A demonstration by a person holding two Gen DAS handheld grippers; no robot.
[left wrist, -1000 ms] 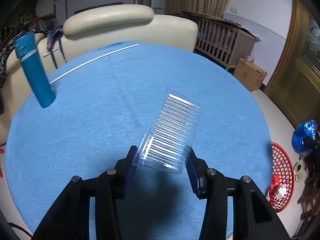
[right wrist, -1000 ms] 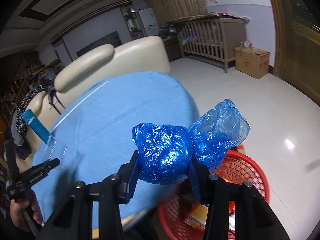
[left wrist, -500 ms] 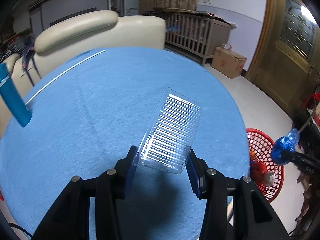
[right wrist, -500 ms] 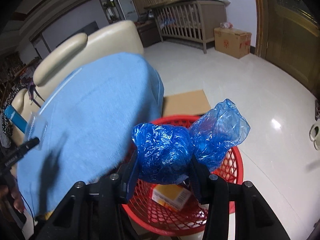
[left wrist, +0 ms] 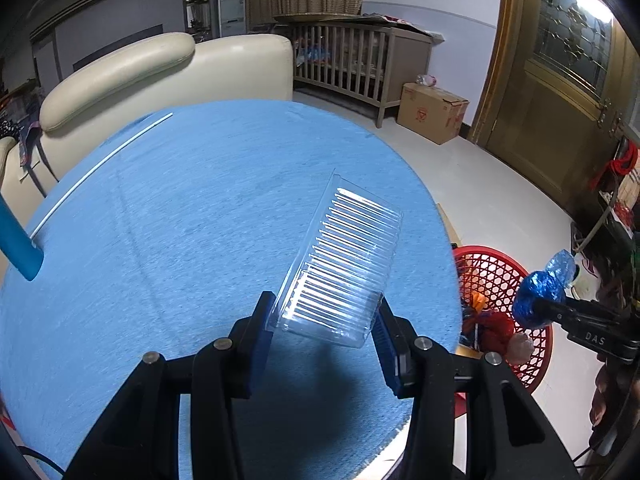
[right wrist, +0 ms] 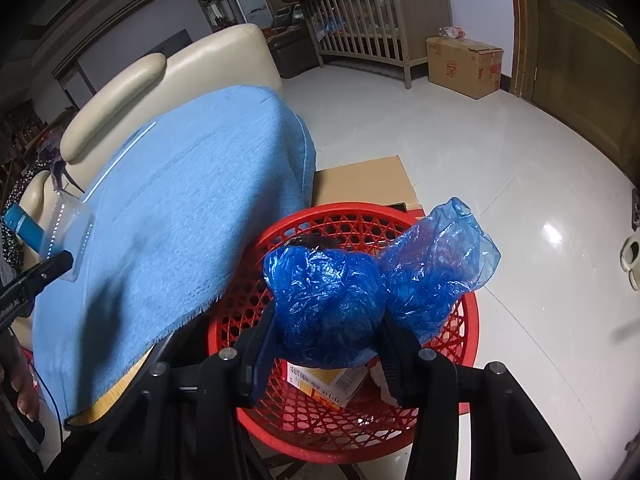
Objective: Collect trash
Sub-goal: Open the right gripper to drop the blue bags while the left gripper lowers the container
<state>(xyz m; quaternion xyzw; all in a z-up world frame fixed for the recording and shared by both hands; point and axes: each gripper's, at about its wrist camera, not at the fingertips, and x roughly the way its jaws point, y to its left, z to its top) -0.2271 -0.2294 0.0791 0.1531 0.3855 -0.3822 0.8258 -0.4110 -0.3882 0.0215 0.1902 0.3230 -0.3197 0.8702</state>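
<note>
My left gripper (left wrist: pixel 325 322) is shut on a clear ribbed plastic tray (left wrist: pixel 344 260), held above the blue-clothed round table (left wrist: pixel 180 220) near its right edge. My right gripper (right wrist: pixel 328 320) is shut on a crumpled blue plastic bag (right wrist: pixel 332 296), which hangs right over the red mesh basket (right wrist: pixel 460 360) on the floor beside the table. The basket holds a yellow and white carton (right wrist: pixel 324 382) and other scraps. In the left wrist view the basket (left wrist: pixel 500 276) sits at the right, with the right gripper (left wrist: pixel 538 308) and its blue bag (left wrist: pixel 538 296) over it.
A blue bottle (left wrist: pixel 16 244) stands at the table's left edge and a white stick (left wrist: pixel 100 168) lies across the far side. A cream sofa (left wrist: pixel 160 68) is behind the table. A flat cardboard sheet (right wrist: pixel 360 180), a cardboard box (right wrist: pixel 464 64) and a wooden crib (right wrist: pixel 360 16) are on the tiled floor.
Both grippers have swung right toward the basket. The blue bag came down from beside the table to just above the basket; the clear tray stays gripped, nearer the table's right edge.
</note>
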